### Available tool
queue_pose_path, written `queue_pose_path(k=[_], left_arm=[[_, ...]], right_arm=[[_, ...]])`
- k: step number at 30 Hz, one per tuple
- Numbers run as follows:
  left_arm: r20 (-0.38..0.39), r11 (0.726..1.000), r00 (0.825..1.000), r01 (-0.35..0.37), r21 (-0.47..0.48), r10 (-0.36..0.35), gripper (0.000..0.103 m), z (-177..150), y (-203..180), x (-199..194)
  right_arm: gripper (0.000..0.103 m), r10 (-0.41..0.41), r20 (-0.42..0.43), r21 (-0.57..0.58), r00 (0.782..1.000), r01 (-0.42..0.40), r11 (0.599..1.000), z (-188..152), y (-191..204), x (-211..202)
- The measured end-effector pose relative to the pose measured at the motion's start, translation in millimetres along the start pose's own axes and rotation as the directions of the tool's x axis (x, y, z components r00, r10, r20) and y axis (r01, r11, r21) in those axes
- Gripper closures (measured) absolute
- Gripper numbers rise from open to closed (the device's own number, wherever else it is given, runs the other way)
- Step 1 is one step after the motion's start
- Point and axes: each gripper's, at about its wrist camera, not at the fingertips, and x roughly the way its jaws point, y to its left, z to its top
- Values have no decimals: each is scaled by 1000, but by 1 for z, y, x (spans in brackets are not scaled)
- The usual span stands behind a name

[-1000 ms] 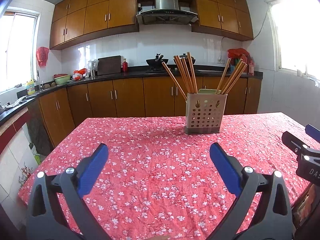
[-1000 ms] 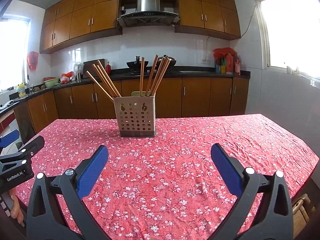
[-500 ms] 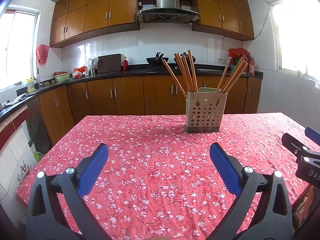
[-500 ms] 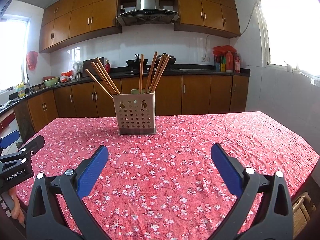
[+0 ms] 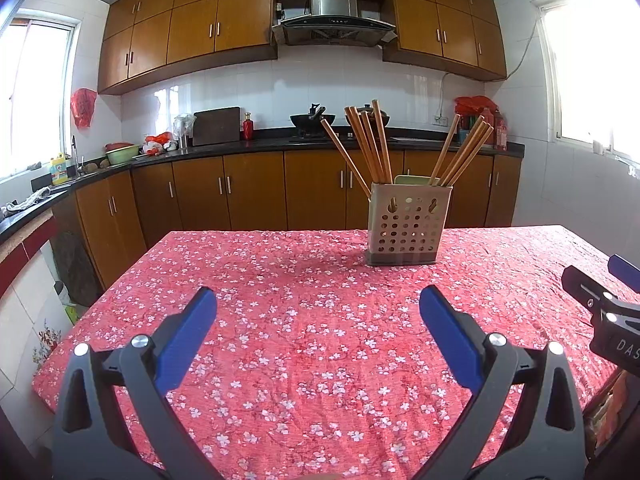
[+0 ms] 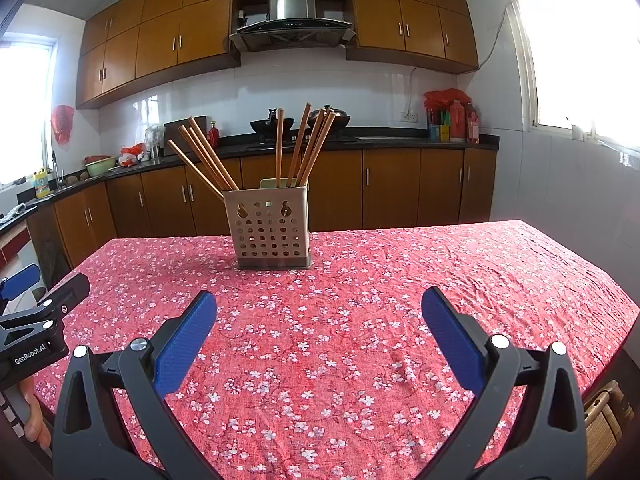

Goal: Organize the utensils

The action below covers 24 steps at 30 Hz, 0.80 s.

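Left gripper hangs low over the near part of the bench, jaws spread wide, nothing betw. them. Right gripper does the same, jaws wide apart and holding nothing. Blue pads on both.

Bench wears a red cloth w/ small white flowers. The holder, a pale box w/ round holes, stands upright on the cloth: at approx. 1 o'clock in the left wrist view, at approx. 11 o'clock in the right wrist view. Well apart from both grippers.

Chopsticks stand in the holder in two bunches: one fans toward 11 o'clock, the other leans toward 1 o'clock. A pale green thing peeks above the rim betw. the bunches; can't tell what it is.

Right gripper's body shows at 3 o'clock in the left view; left one's at 9 o'clock in the right view.

Behind: brown cupboards, black counter w/ wok, range hood.
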Motion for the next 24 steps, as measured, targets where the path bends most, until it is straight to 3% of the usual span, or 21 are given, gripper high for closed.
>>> queue_pose_path(k=[24], left_arm=[[-7,1000,1000,10,0,-10,4,-2,1,2]], right_arm=[[2,1,-9,4,1000,-1,1000,-4,3,2]])
